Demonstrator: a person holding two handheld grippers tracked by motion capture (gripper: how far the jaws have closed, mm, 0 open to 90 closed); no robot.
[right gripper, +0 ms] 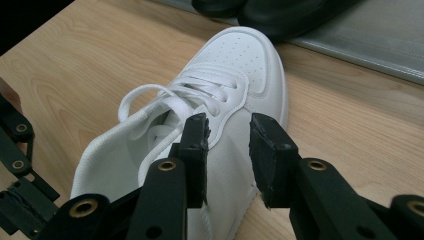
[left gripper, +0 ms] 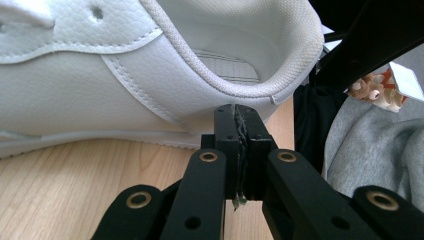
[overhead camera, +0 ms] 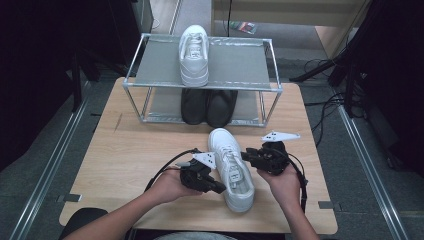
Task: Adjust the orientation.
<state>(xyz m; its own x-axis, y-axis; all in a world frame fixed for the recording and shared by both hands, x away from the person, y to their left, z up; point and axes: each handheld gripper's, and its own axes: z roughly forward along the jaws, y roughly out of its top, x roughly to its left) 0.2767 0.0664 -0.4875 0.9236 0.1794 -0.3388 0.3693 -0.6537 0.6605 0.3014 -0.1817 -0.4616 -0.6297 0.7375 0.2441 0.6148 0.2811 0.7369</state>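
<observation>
On the near half of the light wooden desk (overhead camera: 125, 150), a white leather lace-up sneaker (overhead camera: 231, 167) is lying toe-away. The left claw (left gripper: 235, 116) is sitting pinched shut, empty, just beside its heel collar; the right claw (right gripper: 227, 145) is standing partly open around the shoe's side wall. Close squarely on that wall before lifting.

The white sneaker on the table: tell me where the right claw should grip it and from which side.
Grip the white sneaker at the side wall of its collar, beside the laces, coming from its right side. The right claw is open there, one jaw over the opening, one outside the wall. The thin upright wall probably fits the gap; the toe is too broad.
</observation>
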